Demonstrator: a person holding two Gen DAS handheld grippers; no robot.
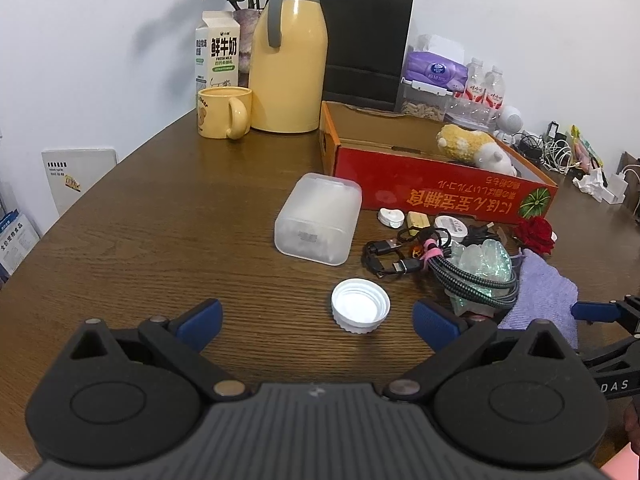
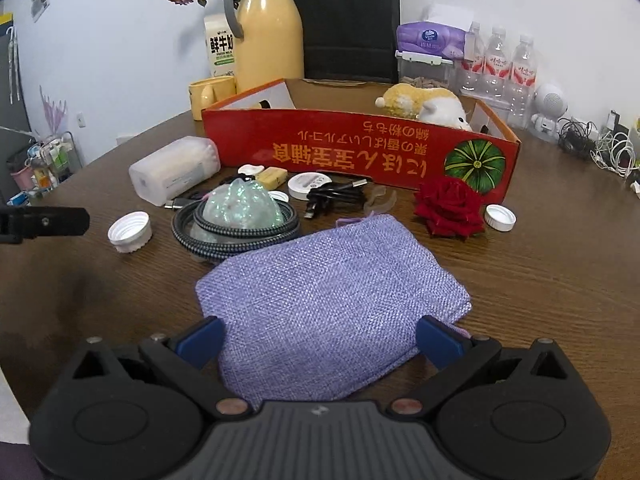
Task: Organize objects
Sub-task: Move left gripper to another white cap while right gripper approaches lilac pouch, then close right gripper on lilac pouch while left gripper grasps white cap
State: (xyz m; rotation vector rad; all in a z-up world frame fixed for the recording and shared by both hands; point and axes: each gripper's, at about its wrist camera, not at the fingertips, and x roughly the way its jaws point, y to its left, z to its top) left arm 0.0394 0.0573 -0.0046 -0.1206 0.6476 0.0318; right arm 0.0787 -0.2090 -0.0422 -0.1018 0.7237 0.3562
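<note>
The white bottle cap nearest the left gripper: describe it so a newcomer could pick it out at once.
Start at the long red cardboard box on the wooden table, then come toward the camera past the frosted plastic case. The cap lies alone, just left of the coiled braided cable. Unlike the other white cap by the red rose, it lies open side up with ridged sides.

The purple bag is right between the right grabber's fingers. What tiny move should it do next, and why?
Probably close the right gripper on the purple bag: its fingers are open with the bag lying flat between them, and the red box stands open behind.
</note>
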